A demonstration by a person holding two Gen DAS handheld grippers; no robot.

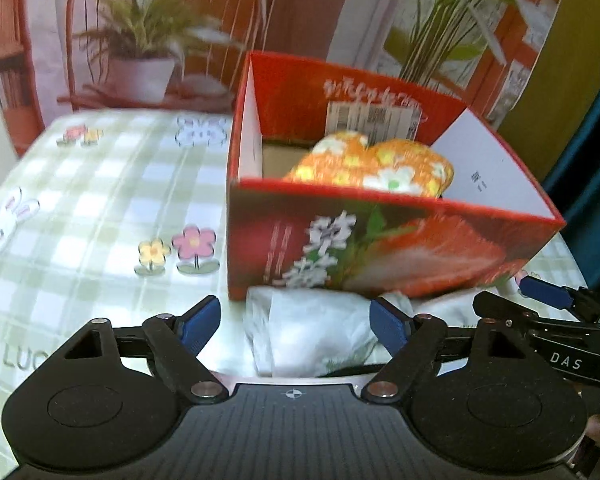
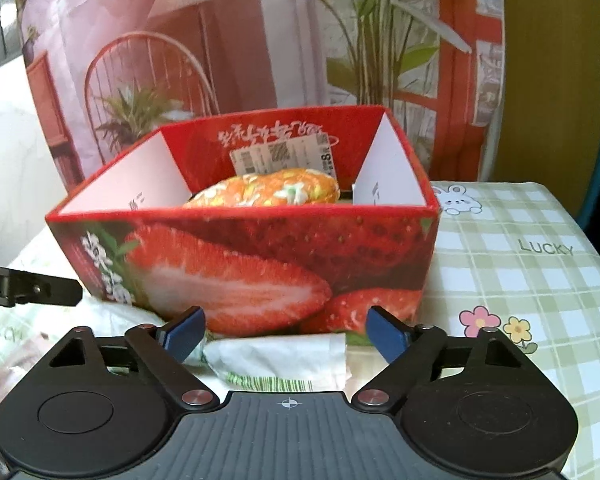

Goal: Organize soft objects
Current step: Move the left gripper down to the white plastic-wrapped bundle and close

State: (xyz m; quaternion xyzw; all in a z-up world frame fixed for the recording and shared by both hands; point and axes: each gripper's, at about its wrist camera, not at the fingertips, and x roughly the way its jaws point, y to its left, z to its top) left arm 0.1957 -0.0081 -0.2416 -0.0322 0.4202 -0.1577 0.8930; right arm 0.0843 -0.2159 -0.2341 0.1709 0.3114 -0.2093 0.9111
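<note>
A red strawberry-print box [image 1: 380, 248] [image 2: 260, 264] stands open-topped on the table. Inside it lies an orange flower-patterned soft cushion [image 1: 380, 168] [image 2: 268, 192]. In front of the box's near wall lies a white crumpled soft packet [image 1: 312, 332] [image 2: 280, 356] with green stripes on it. My left gripper [image 1: 296, 320] is open, its blue fingers on either side of the packet's left end. My right gripper [image 2: 286, 330] is open too and straddles the packet's other end. Neither pair of pads visibly presses on it. The right gripper's finger [image 1: 540, 292] also shows in the left wrist view.
A green checked tablecloth [image 1: 100, 200] [image 2: 520, 280] with flower and rabbit prints covers the table. Behind the box hangs a printed backdrop with potted plants [image 1: 140, 40]. A dark curtain [image 1: 596, 160] hangs at the far right.
</note>
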